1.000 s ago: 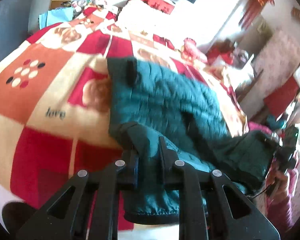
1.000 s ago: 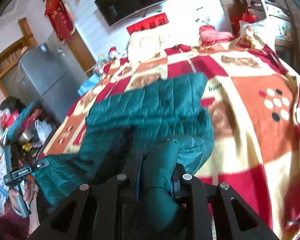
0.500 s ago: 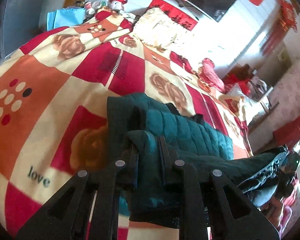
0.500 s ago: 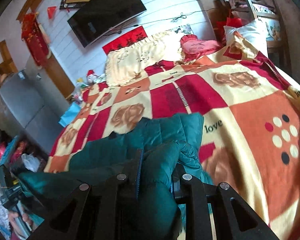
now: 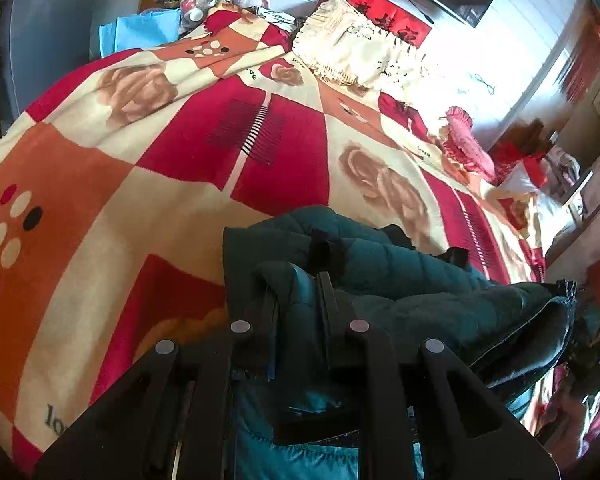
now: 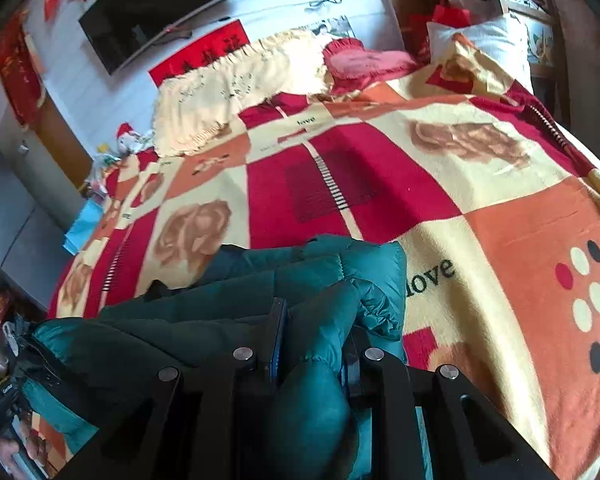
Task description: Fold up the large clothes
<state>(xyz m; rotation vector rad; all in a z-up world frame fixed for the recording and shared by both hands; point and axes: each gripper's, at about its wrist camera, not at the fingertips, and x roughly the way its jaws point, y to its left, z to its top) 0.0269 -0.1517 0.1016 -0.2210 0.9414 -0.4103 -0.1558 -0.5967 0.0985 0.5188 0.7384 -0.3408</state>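
The left claw [image 5: 296, 292] slants down toward the bed, clamped tight on a fold of the teal quilted jacket [image 5: 400, 280], which is bunched on the near part of the patchwork blanket [image 5: 100, 184].

In the right wrist view, the right claw [image 6: 314, 320] tilts down likewise, pinching a thick bunch of the jacket [image 6: 260, 280] between its pads, beside a "love" print [image 6: 430, 276].

A patchwork blanket [image 6: 480, 208] of red, orange and cream squares with roses covers the bed. At its head lie a fringed cream pillow [image 6: 236, 92] and a pink heart cushion [image 6: 360, 64]. A dark television [image 6: 156, 12] hangs on the white wall above.
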